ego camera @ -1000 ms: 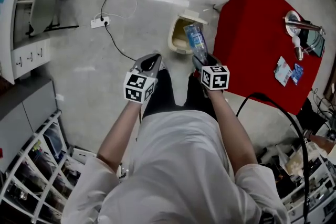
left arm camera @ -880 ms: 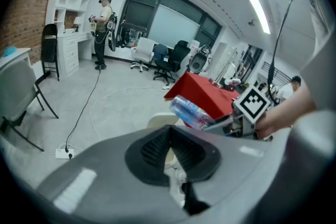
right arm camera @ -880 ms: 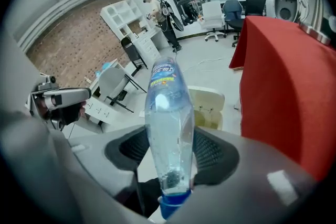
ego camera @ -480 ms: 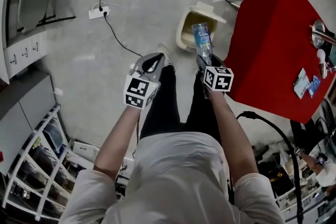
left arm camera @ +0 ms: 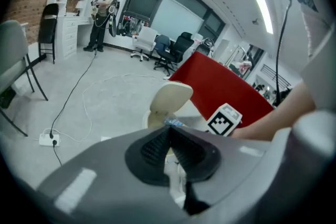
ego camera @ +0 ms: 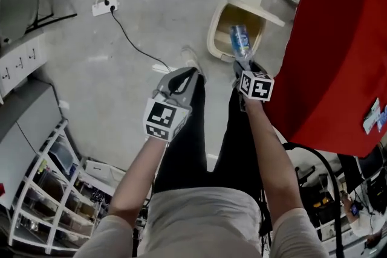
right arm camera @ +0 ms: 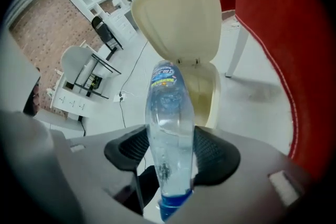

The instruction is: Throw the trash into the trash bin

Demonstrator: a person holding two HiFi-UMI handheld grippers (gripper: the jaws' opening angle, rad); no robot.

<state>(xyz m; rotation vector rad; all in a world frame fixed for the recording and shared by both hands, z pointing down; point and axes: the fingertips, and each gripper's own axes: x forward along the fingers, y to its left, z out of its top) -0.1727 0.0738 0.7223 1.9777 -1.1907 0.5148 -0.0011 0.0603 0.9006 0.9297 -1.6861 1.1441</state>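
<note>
A clear plastic bottle (right arm camera: pixel 170 134) with a blue cap and a blue label is clamped between the pads of my right gripper (right arm camera: pixel 172 155), cap end toward me. It points down over the cream trash bin (ego camera: pixel 225 30), whose lid (right arm camera: pixel 178 18) stands open. In the head view the bottle (ego camera: pixel 239 41) shows against the bin's mouth, just past the right gripper (ego camera: pixel 243 63). My left gripper (ego camera: pixel 181 80) hangs to the left above the floor, jaws shut with nothing between them. In the left gripper view the bin (left arm camera: pixel 167 105) stands just beyond the shut left gripper (left arm camera: pixel 169 145).
A table with a red cloth (ego camera: pixel 338 51) stands close on the bin's right. A power strip (ego camera: pixel 103 6) and its cable (ego camera: pixel 130 42) lie on the grey floor to the left. White shelves (ego camera: pixel 36 190) fill the lower left. A person (left arm camera: pixel 102 16) stands far off.
Both grippers have sunk toward the floor. The bottle has tipped further down and now hangs over the bin's mouth. The red table has slid right in the head view.
</note>
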